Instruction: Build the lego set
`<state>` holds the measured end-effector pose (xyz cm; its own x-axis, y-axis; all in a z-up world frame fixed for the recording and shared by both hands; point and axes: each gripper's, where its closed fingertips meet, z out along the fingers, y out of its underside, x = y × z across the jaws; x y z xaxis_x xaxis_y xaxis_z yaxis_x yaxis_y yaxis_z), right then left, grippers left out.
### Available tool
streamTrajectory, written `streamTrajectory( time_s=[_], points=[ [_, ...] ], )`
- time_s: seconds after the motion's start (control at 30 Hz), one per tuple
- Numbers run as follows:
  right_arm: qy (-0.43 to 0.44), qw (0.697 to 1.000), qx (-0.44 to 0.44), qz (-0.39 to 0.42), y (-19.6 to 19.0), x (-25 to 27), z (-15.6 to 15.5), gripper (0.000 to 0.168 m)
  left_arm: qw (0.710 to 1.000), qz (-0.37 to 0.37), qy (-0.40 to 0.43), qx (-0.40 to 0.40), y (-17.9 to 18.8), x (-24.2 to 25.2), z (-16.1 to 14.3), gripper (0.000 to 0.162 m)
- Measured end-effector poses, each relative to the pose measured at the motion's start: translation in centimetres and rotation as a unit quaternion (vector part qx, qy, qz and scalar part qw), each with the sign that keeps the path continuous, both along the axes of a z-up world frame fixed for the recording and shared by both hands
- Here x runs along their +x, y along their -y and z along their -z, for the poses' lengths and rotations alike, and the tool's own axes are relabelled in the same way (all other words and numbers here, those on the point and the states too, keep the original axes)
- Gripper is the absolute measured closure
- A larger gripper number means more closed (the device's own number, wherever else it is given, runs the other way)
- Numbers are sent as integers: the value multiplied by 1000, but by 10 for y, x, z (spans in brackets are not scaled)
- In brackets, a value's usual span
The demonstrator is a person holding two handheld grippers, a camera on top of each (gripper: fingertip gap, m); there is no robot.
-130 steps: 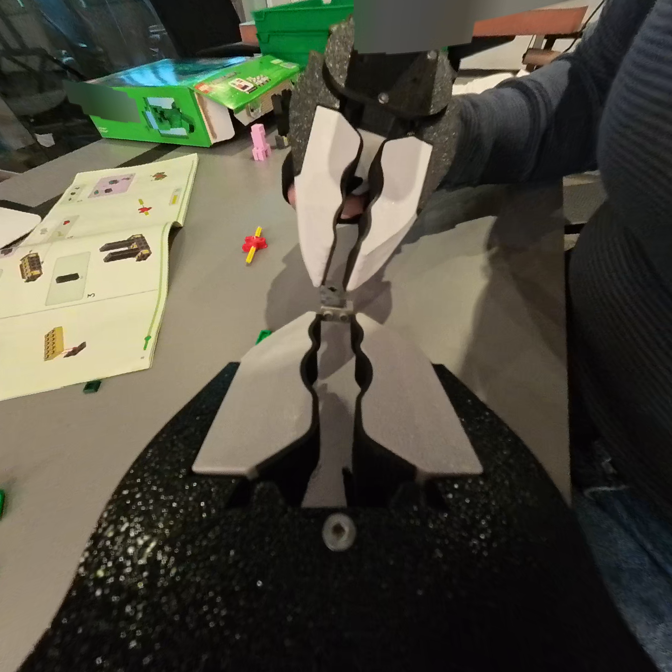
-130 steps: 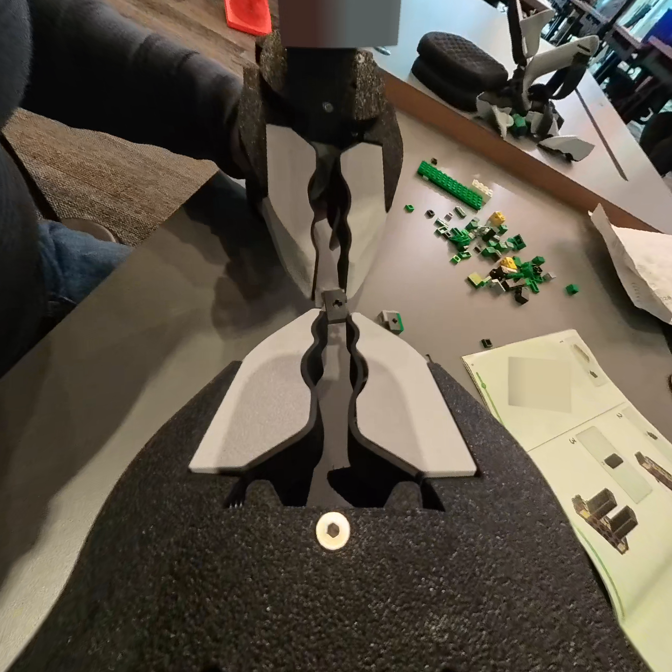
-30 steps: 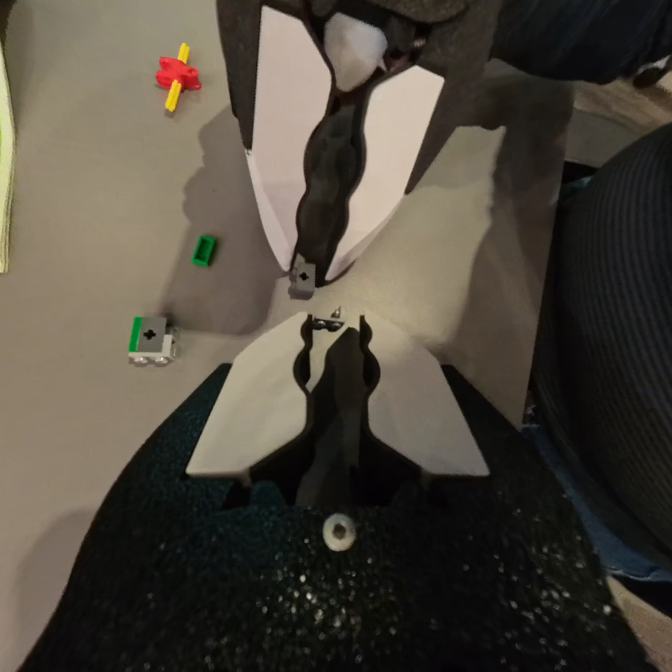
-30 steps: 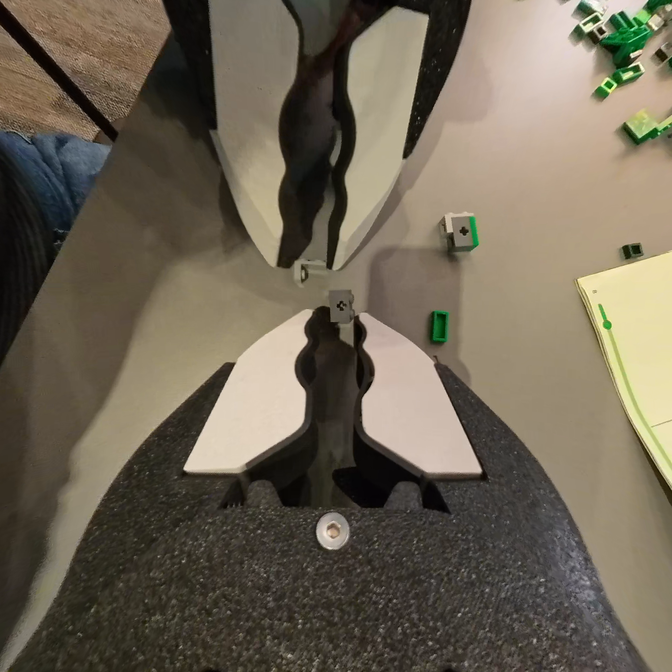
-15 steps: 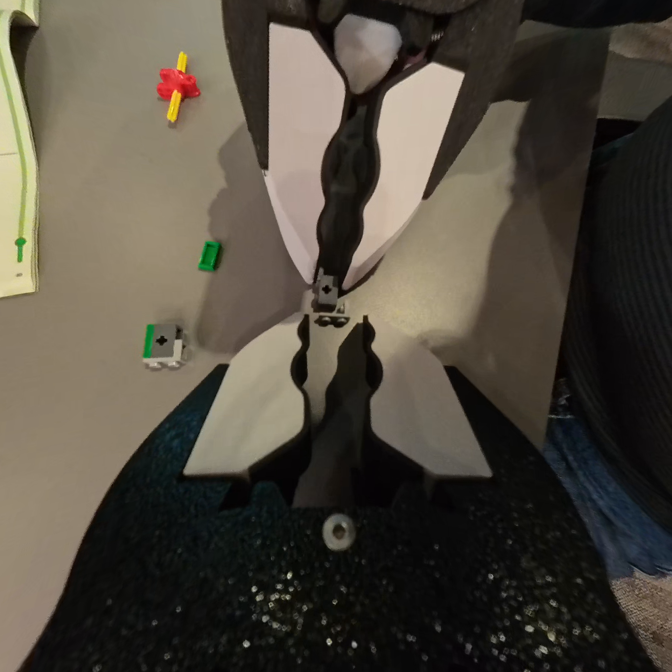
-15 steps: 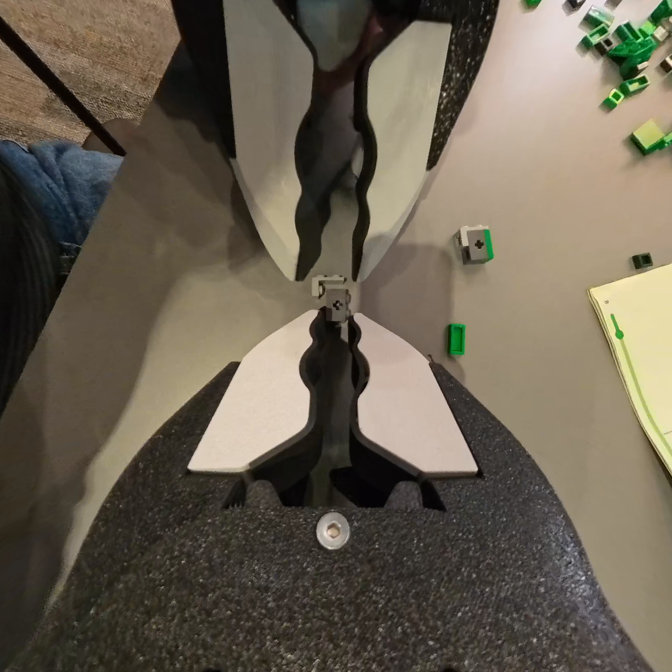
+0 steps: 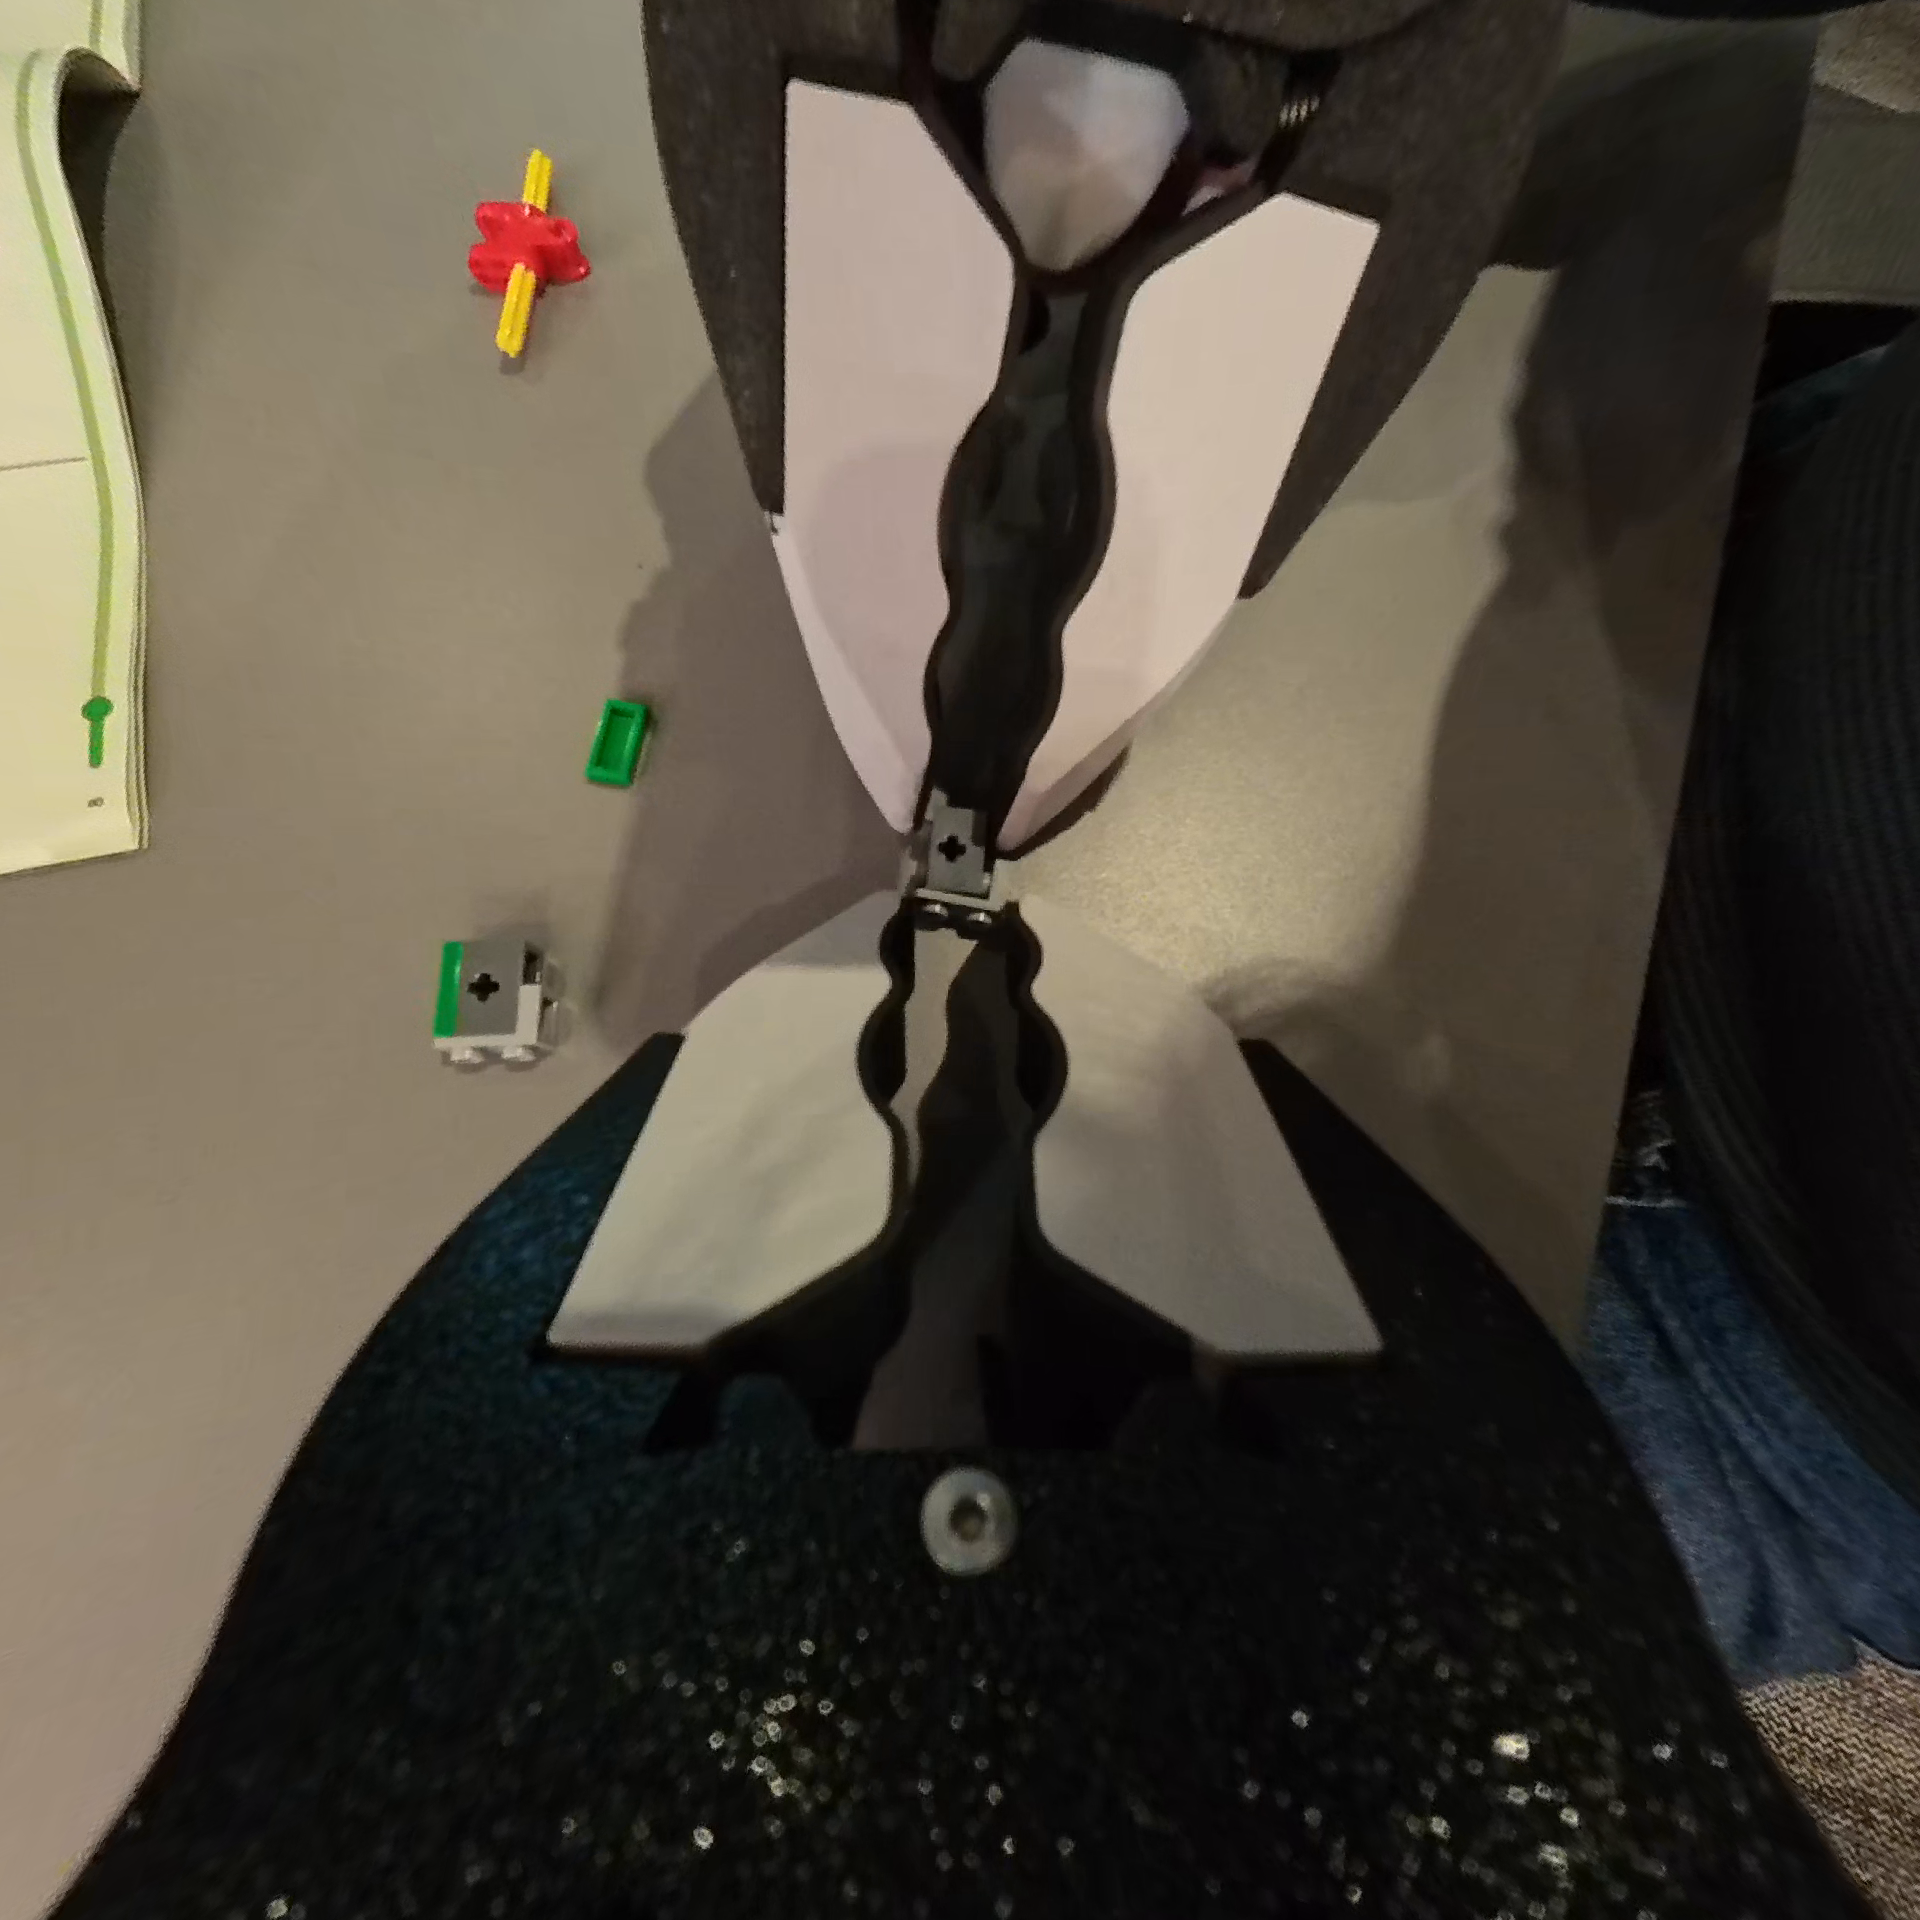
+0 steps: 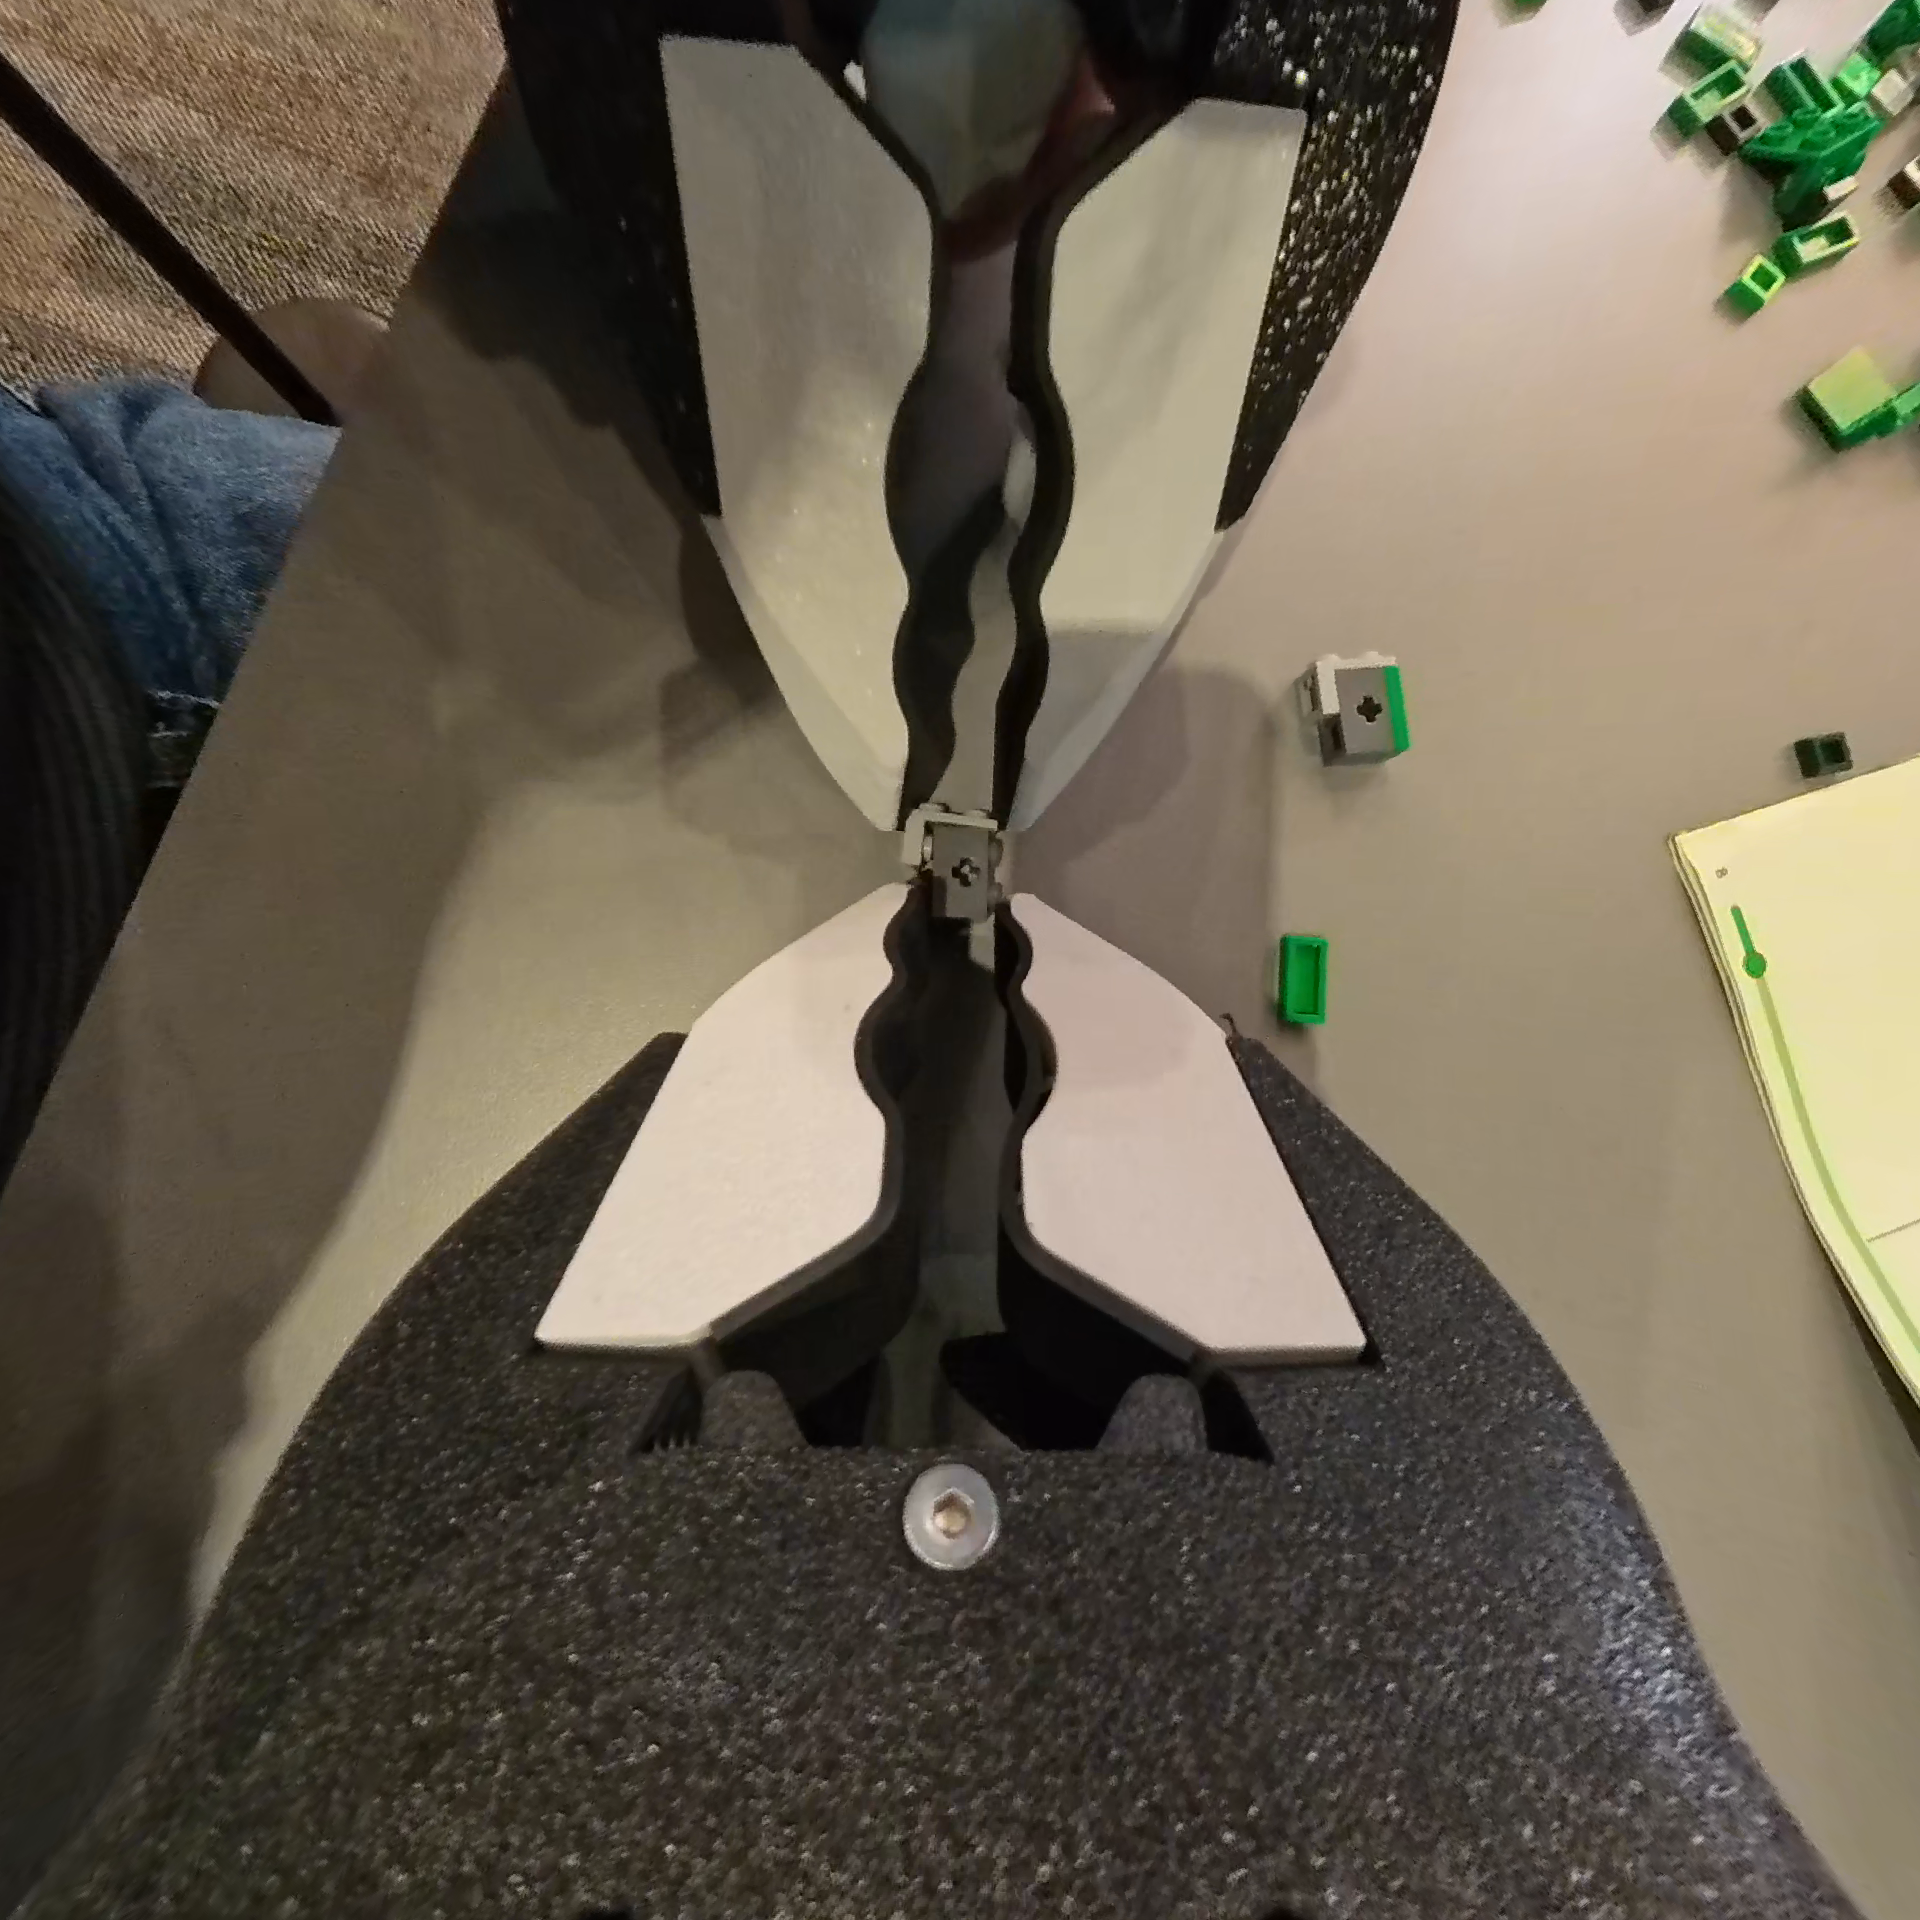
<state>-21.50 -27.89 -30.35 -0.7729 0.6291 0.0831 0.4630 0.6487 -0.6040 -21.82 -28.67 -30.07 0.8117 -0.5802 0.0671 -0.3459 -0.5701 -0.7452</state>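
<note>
In the left wrist view my left gripper (image 7: pixel 956 932) is shut on a small light grey studded plate (image 7: pixel 957 918). My right gripper (image 7: pixel 962 821) comes in from the top, shut on a dark grey brick with a cross hole (image 7: pixel 954 854). The two pieces are pressed together, tip to tip, above the grey table. In the right wrist view my right gripper (image 8: pixel 962 906) holds the dark grey brick (image 8: pixel 966 878) against the light grey plate (image 8: pixel 928 834) in my left gripper (image 8: pixel 951 821).
A grey and green sub-assembly (image 7: pixel 488 1003) (image 8: pixel 1356 712) and a green plate (image 7: pixel 618 742) (image 8: pixel 1303 981) lie nearby. A red piece on a yellow axle (image 7: pixel 527 249), an instruction booklet (image 7: pixel 62 468) (image 8: pixel 1829 1018), a green brick pile (image 8: pixel 1808 125). A person's leg (image 8: pixel 135 520) sits beyond the table edge. Only a small space, under 4 cm, lies between the two pairs of fingers.
The two grippers have closed the gap between them. The dark grey brick and the light grey plate were apart and offset; now they are lined up and touching.
</note>
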Motion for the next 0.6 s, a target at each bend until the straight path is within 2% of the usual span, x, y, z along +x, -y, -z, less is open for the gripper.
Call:
streamTrajectory(
  time_s=[0.17, 0.37, 0.6],
  points=[
    [4, 1000, 3, -7, 0, 1, 0, 156, 1000, -3, 3, 0, -1, 0, 0, 147],
    [25, 1000, -10, -16, 5, 4, 0, 145, 1000, -8, 3, -2, -2, 1, 0, 148],
    [31, 1000, 0, 5, 5, 1, 0, 148, 1000, -21, 8, -4, -3, 2, 0, 148]
  ],
)
